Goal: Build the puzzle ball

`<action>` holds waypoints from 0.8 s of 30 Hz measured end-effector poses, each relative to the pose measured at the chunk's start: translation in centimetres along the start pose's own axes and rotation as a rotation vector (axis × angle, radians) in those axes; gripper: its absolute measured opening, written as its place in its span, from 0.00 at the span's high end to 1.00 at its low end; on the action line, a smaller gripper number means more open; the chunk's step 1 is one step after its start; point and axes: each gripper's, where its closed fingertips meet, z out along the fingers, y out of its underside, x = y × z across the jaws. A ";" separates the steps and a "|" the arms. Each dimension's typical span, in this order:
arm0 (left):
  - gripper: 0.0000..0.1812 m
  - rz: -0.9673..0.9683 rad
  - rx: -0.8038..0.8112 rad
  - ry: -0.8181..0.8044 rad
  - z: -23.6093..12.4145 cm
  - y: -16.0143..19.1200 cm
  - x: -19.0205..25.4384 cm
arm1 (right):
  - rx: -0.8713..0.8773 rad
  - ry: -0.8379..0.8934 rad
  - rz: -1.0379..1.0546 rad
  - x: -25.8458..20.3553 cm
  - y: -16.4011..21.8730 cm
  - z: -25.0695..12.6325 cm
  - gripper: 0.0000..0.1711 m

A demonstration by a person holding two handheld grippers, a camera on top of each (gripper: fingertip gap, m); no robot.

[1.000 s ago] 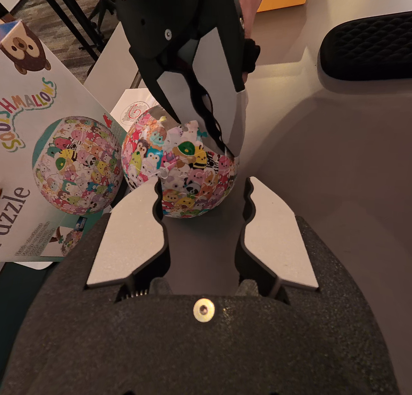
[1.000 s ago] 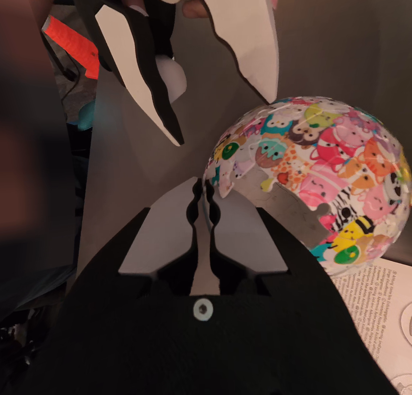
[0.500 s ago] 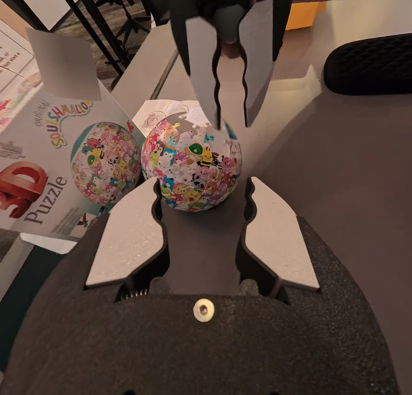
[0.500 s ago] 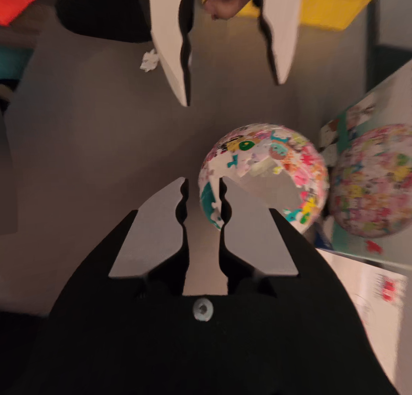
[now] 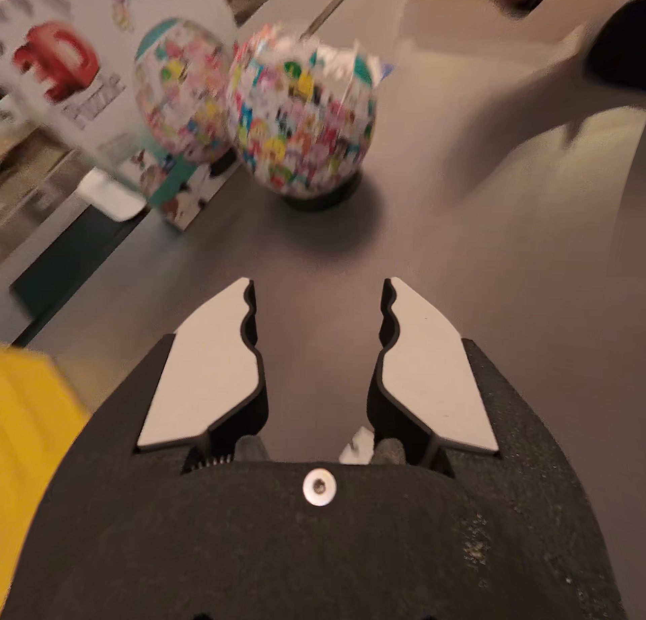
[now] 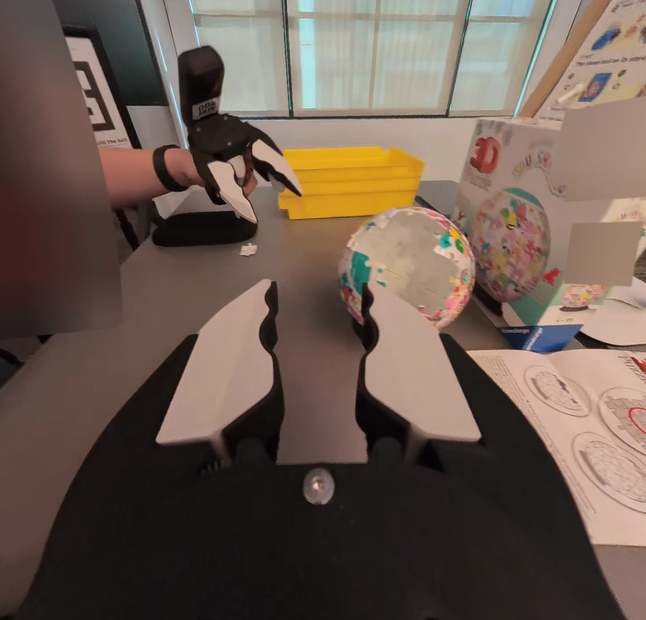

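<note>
Two grippers, both spread wide and both empty. The right gripper point(image 6: 318, 285) hangs over bare table point(image 6: 195, 288), its jaws parted with nothing between them; the left gripper point(image 5: 317, 281) shows the same wide gap in its own view, and appears again at 11 o'clock in the right wrist view point(image 6: 258, 187), held in a hand point(image 6: 188, 175) above a black pad point(image 6: 204, 229).

The ball point(image 6: 407, 264) sits on a dark stand at 1 o'clock of the right gripper, just beside the puzzle box point(image 6: 517, 225). A large grey patch of bare shell faces the right wrist camera, ringed by coloured pieces; the build is judged well along but unfinished. In the left wrist view the ball point(image 5: 300, 114) is blurred, at 12 o'clock, well apart from the fingers.

One loose white piece point(image 6: 249, 250) lies on the table at 11 o'clock, near the pad and under the left gripper. A yellow tray point(image 6: 349, 183) stands behind; a leaflet point(image 6: 559, 428) lies at 3 o'clock.

The step in hand is judged to be fetching the next piece. Advice: lower the left gripper over the piece, nip one edge at the fingertips so the tabs stay free, and keep the right gripper ready to steady the ball, since it may roll off its stand under pressure.
</note>
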 end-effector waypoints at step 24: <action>0.62 -0.040 -0.134 -0.052 -8.7 0.1 10.8 | -0.595 -0.651 -0.112 3.3 4.8 6.9 0.86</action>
